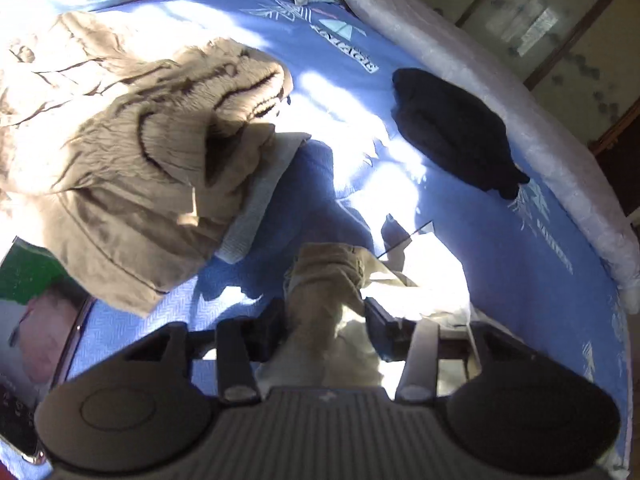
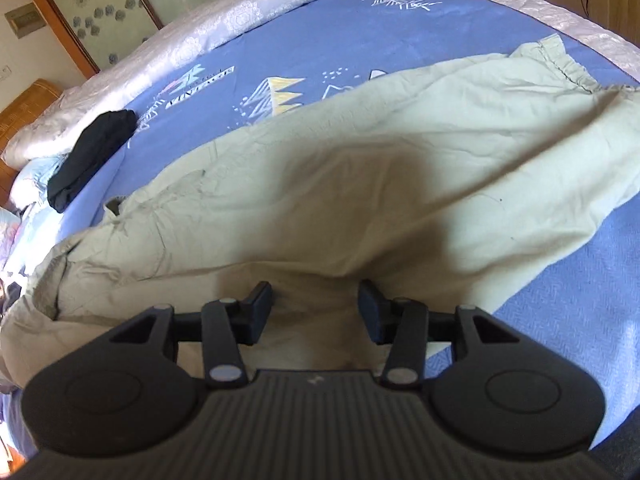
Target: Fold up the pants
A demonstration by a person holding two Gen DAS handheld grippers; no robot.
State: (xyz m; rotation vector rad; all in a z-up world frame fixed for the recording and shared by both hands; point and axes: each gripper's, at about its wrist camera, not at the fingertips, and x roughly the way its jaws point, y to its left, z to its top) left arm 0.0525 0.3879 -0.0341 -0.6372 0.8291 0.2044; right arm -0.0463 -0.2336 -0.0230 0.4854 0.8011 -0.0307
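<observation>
Pants [image 1: 132, 152] lie bunched on the bed [image 1: 520, 280] in the left view, soft and light; the left gripper [image 1: 324, 324] clamps a gathered fold. In the right view the pants [image 2: 360, 184] spread limp; the right gripper [image 2: 316, 308] is open above them. Hems or waistband look best to grasp.

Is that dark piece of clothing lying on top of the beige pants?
No, the dark garment lies apart on the blue bedsheet near the far edge, with bare sheet between it and the beige pants.
</observation>
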